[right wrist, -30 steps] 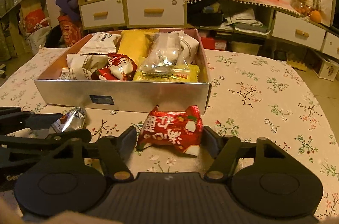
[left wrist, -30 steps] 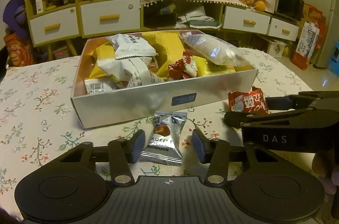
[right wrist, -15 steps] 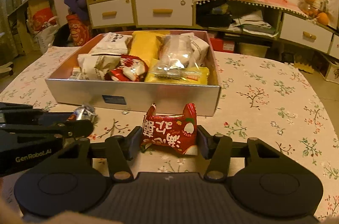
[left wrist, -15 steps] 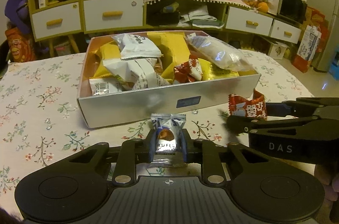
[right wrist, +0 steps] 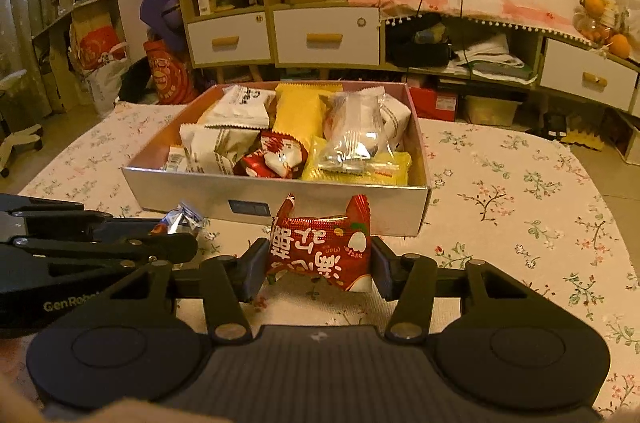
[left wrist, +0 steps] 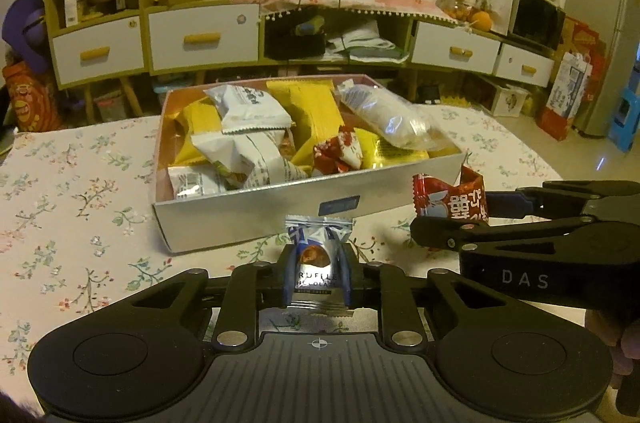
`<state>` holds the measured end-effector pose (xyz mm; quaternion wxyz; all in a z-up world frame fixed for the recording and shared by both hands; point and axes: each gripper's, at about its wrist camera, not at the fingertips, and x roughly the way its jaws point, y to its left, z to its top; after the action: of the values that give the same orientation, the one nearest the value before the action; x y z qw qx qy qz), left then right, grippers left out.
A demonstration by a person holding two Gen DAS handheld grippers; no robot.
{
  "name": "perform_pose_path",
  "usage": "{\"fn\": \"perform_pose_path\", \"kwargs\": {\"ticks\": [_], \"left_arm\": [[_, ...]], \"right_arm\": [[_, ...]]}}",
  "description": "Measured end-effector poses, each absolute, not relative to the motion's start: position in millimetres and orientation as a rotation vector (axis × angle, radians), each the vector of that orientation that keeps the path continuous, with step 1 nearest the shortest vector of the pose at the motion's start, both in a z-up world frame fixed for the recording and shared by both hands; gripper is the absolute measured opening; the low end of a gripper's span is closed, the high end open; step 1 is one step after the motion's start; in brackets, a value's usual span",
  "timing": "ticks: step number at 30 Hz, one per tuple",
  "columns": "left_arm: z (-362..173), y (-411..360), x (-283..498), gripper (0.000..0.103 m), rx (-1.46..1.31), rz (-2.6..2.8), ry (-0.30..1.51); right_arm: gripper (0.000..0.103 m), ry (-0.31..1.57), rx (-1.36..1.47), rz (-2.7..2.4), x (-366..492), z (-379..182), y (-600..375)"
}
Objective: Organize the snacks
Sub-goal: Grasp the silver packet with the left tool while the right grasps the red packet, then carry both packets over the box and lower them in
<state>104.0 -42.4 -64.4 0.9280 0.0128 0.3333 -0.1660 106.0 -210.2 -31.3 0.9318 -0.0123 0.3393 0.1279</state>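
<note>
Left tongs [left wrist: 318, 277]: closed on the truffle pack [left wrist: 318, 265], which is pinched at its sides by the blue pads [left wrist: 289, 277]; the pack is held upright, its crimped top edge pointing toward the box.
Right tongs [right wrist: 318, 265]: clamped on the red pack [right wrist: 320, 251], whose two sides are pressed by the pads; the pack's long axis is laid across the gap, from pad to pad, and its two top corners are turned up.
Box [right wrist: 328, 201]: set on the floral worktop [right wrist: 520, 223], straight ahead of both tongs and just beyond them; its near wall is faced by both packs.
Box contents: white, yellow, clear and red snack packs are piled inside, almost to the rim; the least crowded spot is seen at the near left corner, though it is partly hidden by the wall.
Key relation: the box lies far of both packs, so a lift over the near wall and a short push forward is judged to be what is needed for each.
Nearer hand: the red pack is seen almost against the near wall at its right half, the truffle pack just short of the wall at its middle; neither is clearly nearer.
Spacing: the two tongs are held side by side and close, the right tongs [left wrist: 452, 219] at the right edge of the left view.
Risk: a clash of the tongs is judged possible if both are moved in together.
</note>
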Motion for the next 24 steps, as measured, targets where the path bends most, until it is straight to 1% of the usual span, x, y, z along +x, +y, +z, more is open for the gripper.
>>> {"fn": "perform_pose_path", "kwargs": {"ticks": [7,14,24], "left_arm": [[-45,-31,97,0.019,0.001,-0.344,0.648],[-27,-13,108,0.019,-0.033,-0.297,0.601],[-30,1,143,0.019,-0.042,-0.239,0.61]], "right_arm": [[0.049,0.67,-0.003,0.264,105,-18,-209],[0.049,0.641,0.032,0.249,120,-5,-204],[0.05,0.627,0.036,0.271,152,-4,-184]]}}
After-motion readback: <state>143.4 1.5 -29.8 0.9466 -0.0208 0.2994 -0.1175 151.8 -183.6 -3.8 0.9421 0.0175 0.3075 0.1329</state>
